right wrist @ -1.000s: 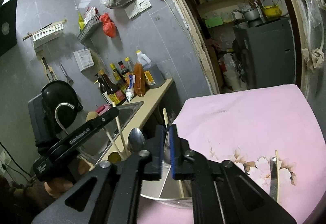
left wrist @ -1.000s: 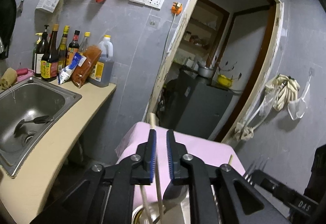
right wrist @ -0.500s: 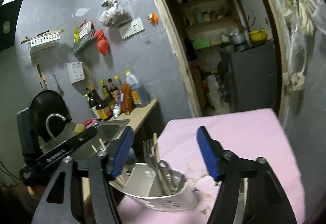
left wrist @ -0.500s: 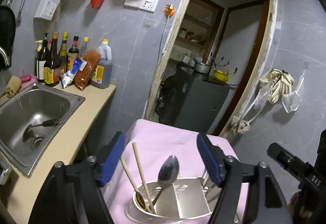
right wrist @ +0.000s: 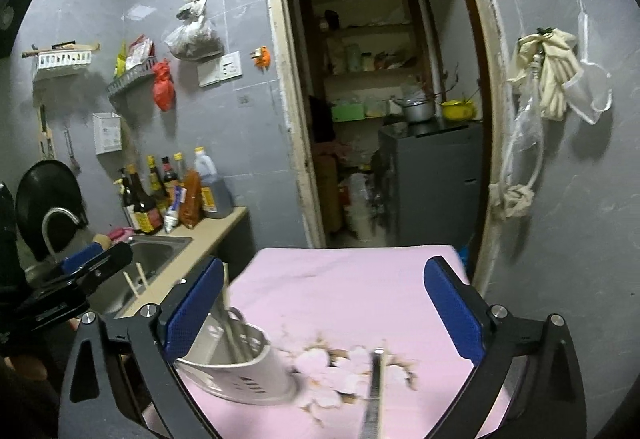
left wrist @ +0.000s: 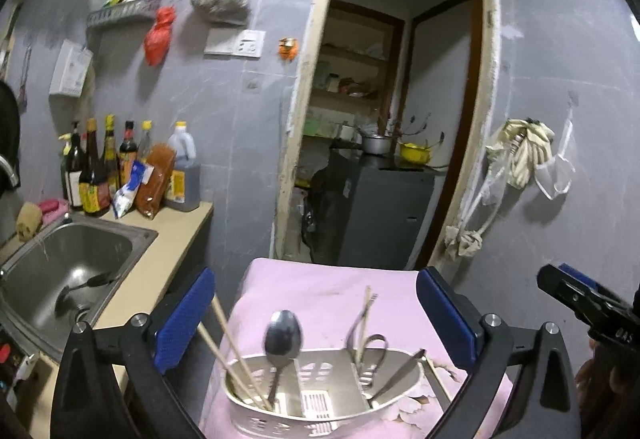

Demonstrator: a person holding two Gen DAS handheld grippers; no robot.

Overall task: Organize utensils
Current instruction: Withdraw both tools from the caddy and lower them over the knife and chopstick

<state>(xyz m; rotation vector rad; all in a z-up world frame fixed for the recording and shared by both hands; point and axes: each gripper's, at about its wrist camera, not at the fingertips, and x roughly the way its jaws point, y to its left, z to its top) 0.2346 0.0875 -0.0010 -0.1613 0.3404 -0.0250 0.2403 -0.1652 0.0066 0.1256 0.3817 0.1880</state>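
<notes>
A white utensil holder [left wrist: 320, 395] stands on a pink cloth-covered table [left wrist: 320, 287]. It holds two wooden chopsticks [left wrist: 228, 343] and a metal spoon [left wrist: 282, 335] on its left side, and forks [left wrist: 366, 339] on its right. My left gripper [left wrist: 316, 315] is open and empty above and behind the holder. My right gripper [right wrist: 326, 311] is open and empty, with the holder [right wrist: 240, 367] at its lower left. A metal utensil with a chopstick [right wrist: 376, 391] lies on the cloth to the right of the holder.
A counter with a steel sink [left wrist: 64, 271] and sauce bottles [left wrist: 104, 167] runs along the left. An open doorway [left wrist: 380, 143] lies beyond the table. Cloths hang on the right wall [left wrist: 524, 155]. The other gripper shows at the right edge [left wrist: 580, 303].
Both grippers went from shut to wide open, letting go of the utensils, which now stand in the holder. Both have drawn back and up from the holder.
</notes>
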